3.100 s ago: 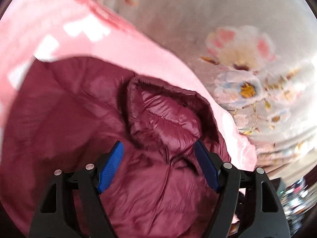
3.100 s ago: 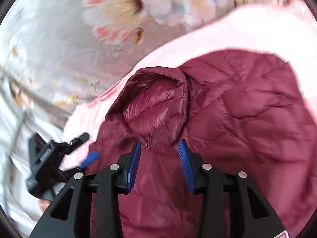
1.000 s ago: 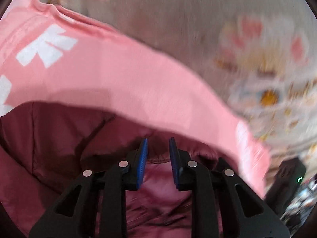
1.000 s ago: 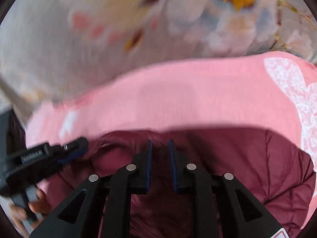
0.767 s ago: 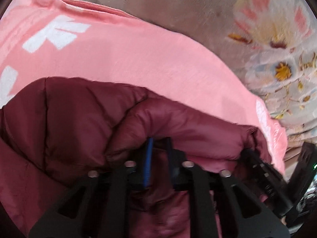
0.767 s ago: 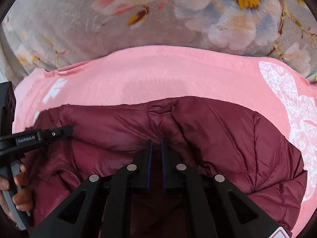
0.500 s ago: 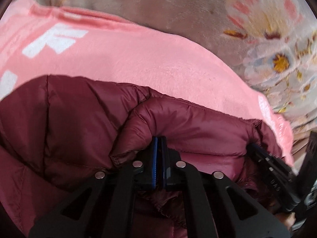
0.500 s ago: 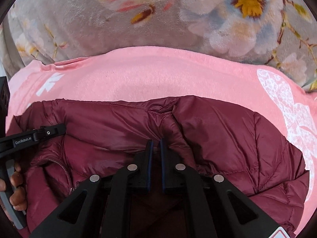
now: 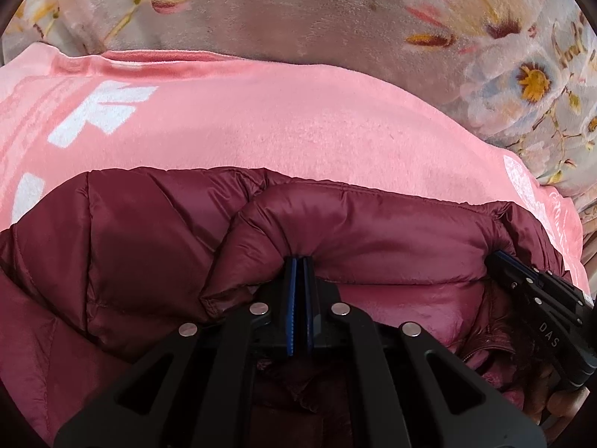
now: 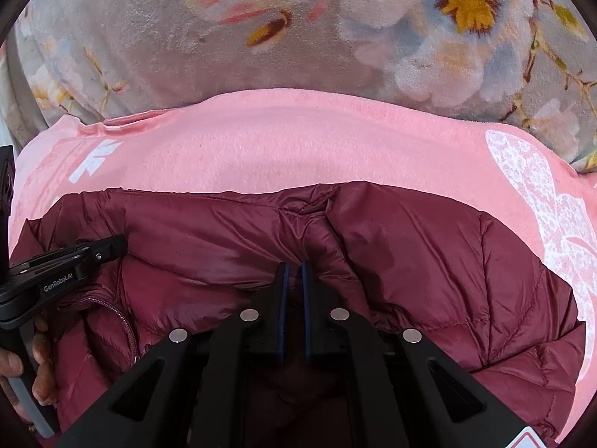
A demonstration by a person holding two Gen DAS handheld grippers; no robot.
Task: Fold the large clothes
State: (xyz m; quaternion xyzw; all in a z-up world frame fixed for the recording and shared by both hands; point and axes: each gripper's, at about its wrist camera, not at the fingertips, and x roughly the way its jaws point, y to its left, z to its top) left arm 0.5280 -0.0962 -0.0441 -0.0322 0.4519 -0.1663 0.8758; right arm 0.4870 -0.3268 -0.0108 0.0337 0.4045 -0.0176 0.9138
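A: Where is the jacket lying?

B: The maroon puffer jacket (image 9: pixel 141 246) fills the lower half of both wrist views; it lies on a pink blanket (image 9: pixel 283 127) with white markings, and the blanket lies over a grey floral cover (image 9: pixel 298 11) that shows from ten o'clock round to two o'clock.

A: And the left hand-held gripper?

B: The left hand-held gripper (image 9: pixel 298 265) sits at six o'clock in its own view; its blue pads are pressed almost together, pinching a rolled, padded edge of the jacket that bulges over the tips; the fold runs from the pinch out toward three o'clock.

A: Does the other one show there too?

B: Yes; the right hand-held gripper (image 9: pixel 502 259) comes in at four o'clock of the left wrist view, its tip buried in the same rolled edge.

A: How does it look from its own camera?

B: In the right wrist view its pads stand narrow, nearly together, clamped on a puckered ridge of jacket fabric at the middle; creases fan out from the pinch toward twelve o'clock.

A: Anything else there?

B: At nine o'clock the left hand-held gripper reaches in, its tip on the jacket's edge; below it, at eight o'clock, the person's hand (image 10: pixel 39 369) wraps its handle; a zip (image 10: pixel 125 323) runs down the jacket just beside that hand.
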